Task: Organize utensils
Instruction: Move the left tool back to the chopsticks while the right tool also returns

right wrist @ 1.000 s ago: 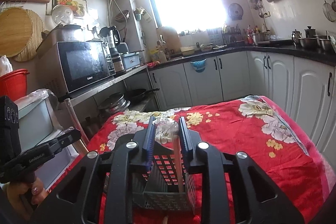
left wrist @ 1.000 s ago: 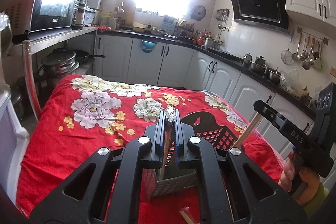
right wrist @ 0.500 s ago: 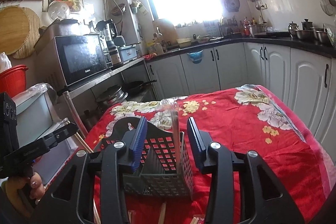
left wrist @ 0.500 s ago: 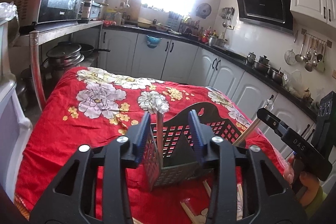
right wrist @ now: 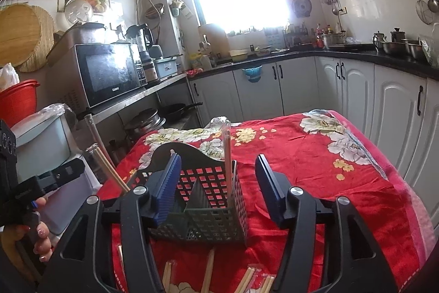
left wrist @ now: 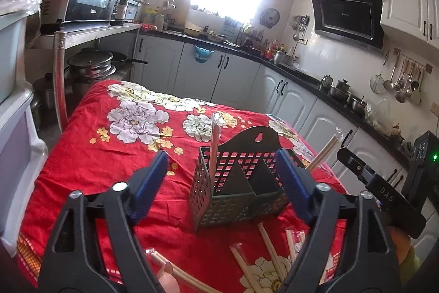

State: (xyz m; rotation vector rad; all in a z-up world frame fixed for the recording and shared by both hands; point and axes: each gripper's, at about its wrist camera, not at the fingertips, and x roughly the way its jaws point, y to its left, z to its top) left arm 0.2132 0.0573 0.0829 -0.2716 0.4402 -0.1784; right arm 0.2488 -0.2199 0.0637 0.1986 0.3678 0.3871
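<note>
Red cloth [left wrist: 90, 175]: one caddy [left wrist: 236, 191], perhaps two upright chopstick packs [left wrist: 213, 153].

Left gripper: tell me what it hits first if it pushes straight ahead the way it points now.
Most likely the grey perforated utensil basket, which stands directly ahead of the open left gripper. A wrapped chopstick pair stands in its near-left corner. Depth is unclear.

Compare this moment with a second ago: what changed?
Both claws, left and right, have just been opening, letting go of their wrapped chopsticks, which now stand in the caddy. The caddy and the loose chopsticks on the red cloth stayed put.
</note>
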